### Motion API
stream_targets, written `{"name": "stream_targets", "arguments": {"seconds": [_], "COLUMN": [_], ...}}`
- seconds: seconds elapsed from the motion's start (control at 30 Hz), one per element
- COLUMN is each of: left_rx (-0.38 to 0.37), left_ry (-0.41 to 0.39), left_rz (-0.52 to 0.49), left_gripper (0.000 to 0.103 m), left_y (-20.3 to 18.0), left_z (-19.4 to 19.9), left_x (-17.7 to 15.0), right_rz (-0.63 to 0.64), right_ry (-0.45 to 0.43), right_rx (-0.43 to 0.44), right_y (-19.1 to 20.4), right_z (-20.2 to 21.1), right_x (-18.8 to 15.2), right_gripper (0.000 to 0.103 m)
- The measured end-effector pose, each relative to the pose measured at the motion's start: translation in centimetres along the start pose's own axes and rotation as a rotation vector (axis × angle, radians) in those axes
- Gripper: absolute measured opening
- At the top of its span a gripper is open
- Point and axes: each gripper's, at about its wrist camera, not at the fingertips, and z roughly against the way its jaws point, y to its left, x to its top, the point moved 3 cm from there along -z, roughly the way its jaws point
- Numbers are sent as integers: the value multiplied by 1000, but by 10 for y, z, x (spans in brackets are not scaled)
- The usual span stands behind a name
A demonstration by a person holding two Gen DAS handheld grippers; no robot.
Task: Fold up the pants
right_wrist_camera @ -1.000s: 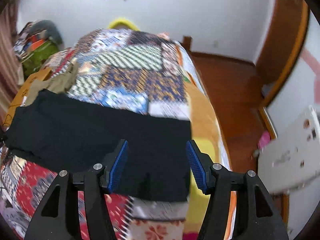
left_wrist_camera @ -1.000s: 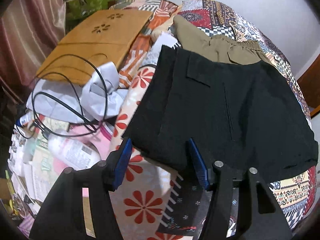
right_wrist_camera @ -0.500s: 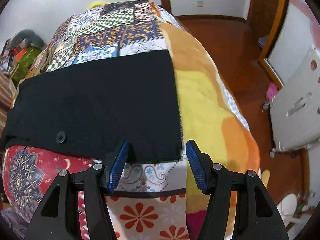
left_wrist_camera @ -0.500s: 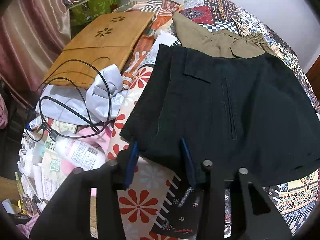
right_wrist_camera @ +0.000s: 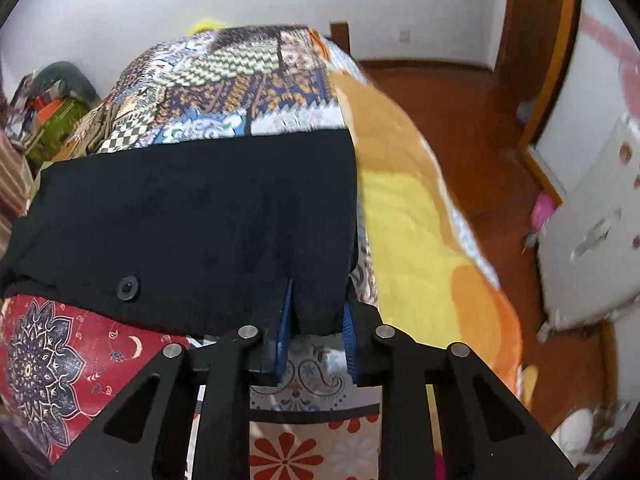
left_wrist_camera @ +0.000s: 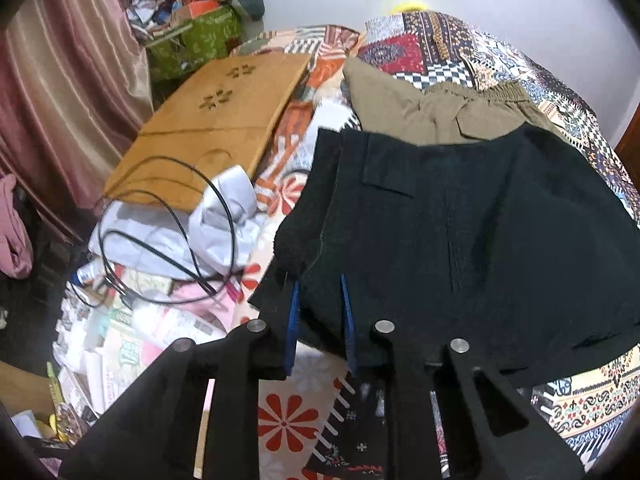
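Black pants (left_wrist_camera: 460, 220) lie spread across a patchwork quilt, back pocket and seam facing up. My left gripper (left_wrist_camera: 319, 280) is at their near left corner, jaws closing, with the black cloth pinched between the blue pads and that corner slightly raised. In the right wrist view the same black pants (right_wrist_camera: 192, 216) show a button near their front edge. My right gripper (right_wrist_camera: 317, 294) is at the near right corner, jaws closing, with the cloth edge gripped between its pads.
Olive-khaki pants (left_wrist_camera: 432, 112) lie just beyond the black pair. To the left are a wooden board (left_wrist_camera: 208, 120), a black cable (left_wrist_camera: 172, 216), crumpled white wrapping (left_wrist_camera: 228, 208) and bottles. A yellow-orange blanket (right_wrist_camera: 408, 220) drops off the bed's right side to the wooden floor (right_wrist_camera: 460, 100).
Both pairs of jaws narrowed from wide open onto the pants' near edge. The right gripper sank down to the right corner. The left corner has risen a little.
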Motion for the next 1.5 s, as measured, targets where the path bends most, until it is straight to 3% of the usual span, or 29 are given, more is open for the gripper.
{"name": "stream_targets", "arguments": {"seconds": [0.2, 0.4, 0.57, 0.67, 0.77, 0.83, 1.0, 1.1, 1.27, 1.4, 1.5], "left_rx": [26, 22, 50, 52, -2, -42, -191, -283, -360, -348, -325], "left_ry": [-33, 56, 45, 24, -33, -77, -145, -129, -47, 19, 1], "left_rz": [-12, -30, -115, -121, -106, -113, -193, -234, -295, -342, -336], "left_gripper": [18, 20, 27, 28, 36, 48, 59, 61, 61, 61, 62], "left_y": [5, 4, -5, -8, -17, -30, -87, -127, -176, -201, -202], "left_z": [8, -23, -10, 7, 29, 44, 67, 64, 48, 40, 39], "left_x": [4, -23, -22, -12, 1, 11, 25, 22, 1, -26, -41], "right_rz": [11, -5, 7, 6, 3, 11, 103, 159, 228, 275, 323], "right_ry": [-66, 18, 62, 64, 18, -20, -90, -93, -27, 73, 92], "right_rx": [-26, -11, -34, -57, -28, 10, 148, 243, 343, 369, 360], "right_y": [-3, -2, -2, -5, 1, 12, 65, 102, 151, 174, 180], "right_z": [15, -13, -13, -1, 17, 27, 41, 35, 4, -23, -25], "right_x": [10, -3, -7, 1, 13, 22, 46, 56, 55, 35, 20], "right_gripper": [16, 17, 34, 37, 44, 48, 50, 53, 53, 53, 54]}}
